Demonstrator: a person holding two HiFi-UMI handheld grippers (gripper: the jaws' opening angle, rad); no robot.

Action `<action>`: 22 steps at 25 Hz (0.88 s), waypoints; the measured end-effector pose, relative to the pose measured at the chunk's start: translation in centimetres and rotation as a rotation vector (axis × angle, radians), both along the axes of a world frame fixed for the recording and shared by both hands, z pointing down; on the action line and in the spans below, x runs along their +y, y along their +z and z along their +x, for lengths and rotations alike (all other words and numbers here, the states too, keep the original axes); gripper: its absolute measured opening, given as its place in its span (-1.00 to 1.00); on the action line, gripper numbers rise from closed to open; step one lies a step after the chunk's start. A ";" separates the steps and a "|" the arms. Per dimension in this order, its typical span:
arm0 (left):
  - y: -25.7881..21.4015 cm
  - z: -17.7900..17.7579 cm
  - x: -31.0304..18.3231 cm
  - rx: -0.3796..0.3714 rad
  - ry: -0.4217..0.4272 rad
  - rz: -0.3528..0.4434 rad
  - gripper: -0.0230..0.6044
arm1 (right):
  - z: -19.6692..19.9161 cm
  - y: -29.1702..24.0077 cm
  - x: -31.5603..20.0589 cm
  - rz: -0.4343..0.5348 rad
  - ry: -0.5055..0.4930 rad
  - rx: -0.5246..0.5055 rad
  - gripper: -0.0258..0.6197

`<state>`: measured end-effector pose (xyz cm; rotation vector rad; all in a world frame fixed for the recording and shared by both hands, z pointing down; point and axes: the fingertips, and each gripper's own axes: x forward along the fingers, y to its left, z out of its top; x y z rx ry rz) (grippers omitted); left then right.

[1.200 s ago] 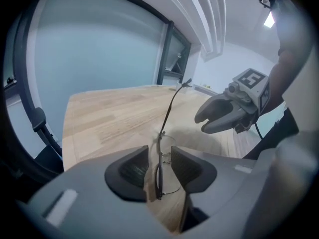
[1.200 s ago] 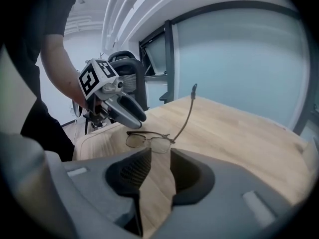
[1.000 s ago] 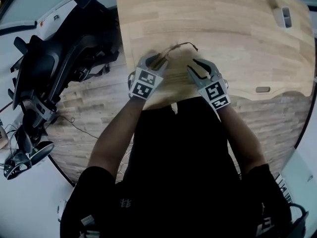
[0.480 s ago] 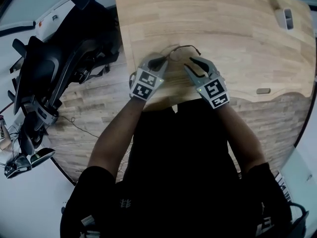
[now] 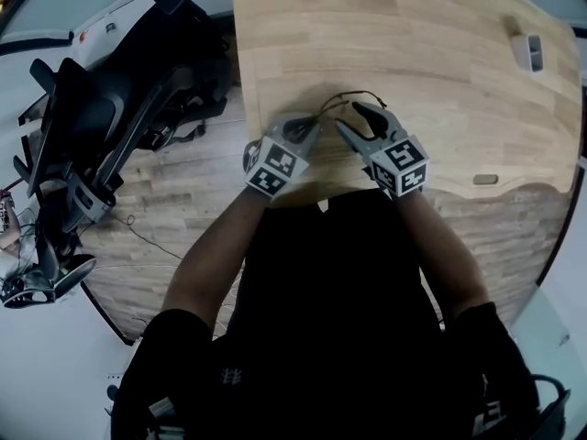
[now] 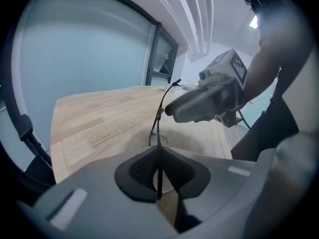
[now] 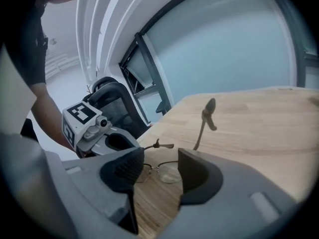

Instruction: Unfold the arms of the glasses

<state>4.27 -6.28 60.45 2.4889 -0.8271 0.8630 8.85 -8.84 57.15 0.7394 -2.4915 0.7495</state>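
Presently, left tongs (image 6: 158,158) clamp the glasses (image 6: 160,111) by thin wire.

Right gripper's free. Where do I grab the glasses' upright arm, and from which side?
Probably the thin straight shaft of the upright arm, just under its flat ear tip. It stands clear of the table there. Come in from the person's right, away from the left gripper, which is shut on the glasses. The right gripper is empty, jaws opening.
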 end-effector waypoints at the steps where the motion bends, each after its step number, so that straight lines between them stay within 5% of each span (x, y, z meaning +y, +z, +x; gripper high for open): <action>1: -0.1 0.0 0.1 0.001 0.004 0.002 -0.82 | -0.1 0.0 -0.2 -0.006 0.006 -0.002 -0.29; 22: -1.0 -0.8 1.5 -0.002 0.016 0.025 -0.73 | -2.8 -2.0 0.6 -0.007 -0.049 -0.034 -0.28</action>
